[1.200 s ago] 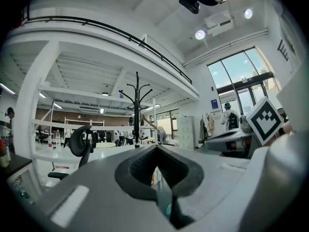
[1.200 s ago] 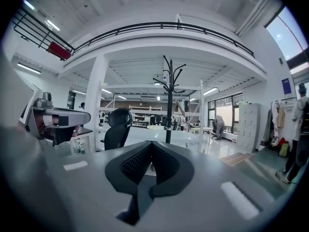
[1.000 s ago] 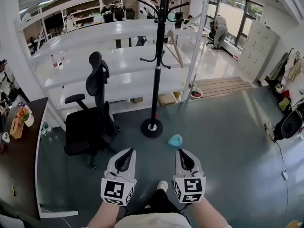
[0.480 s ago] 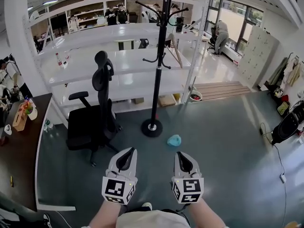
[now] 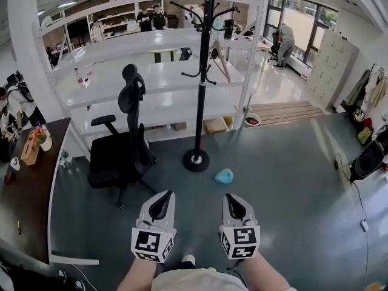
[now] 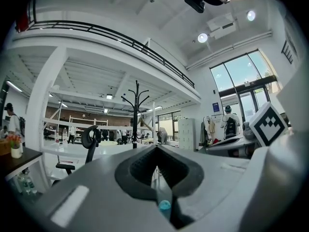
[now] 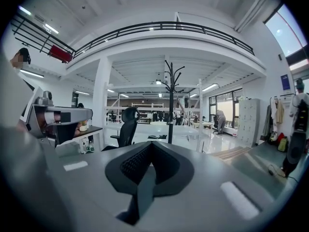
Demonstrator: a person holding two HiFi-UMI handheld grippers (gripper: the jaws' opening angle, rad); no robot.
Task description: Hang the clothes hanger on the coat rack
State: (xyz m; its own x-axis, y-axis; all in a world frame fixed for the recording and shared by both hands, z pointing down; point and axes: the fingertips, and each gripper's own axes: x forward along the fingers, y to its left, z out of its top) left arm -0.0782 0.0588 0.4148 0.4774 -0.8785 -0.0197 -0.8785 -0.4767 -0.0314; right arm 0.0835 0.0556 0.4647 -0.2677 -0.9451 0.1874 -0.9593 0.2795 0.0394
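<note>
Found left gripper (image 5: 163, 194) and right gripper (image 5: 225, 196) low, side by side, jaws pressed together on nothing. Noted coat rack (image 5: 200, 71) upright ahead, beside office chair (image 5: 124, 153). Located wooden clothes hanger (image 5: 223, 67) just right of rack's pole, against white shelving (image 5: 157, 80); support not discernible.
</note>
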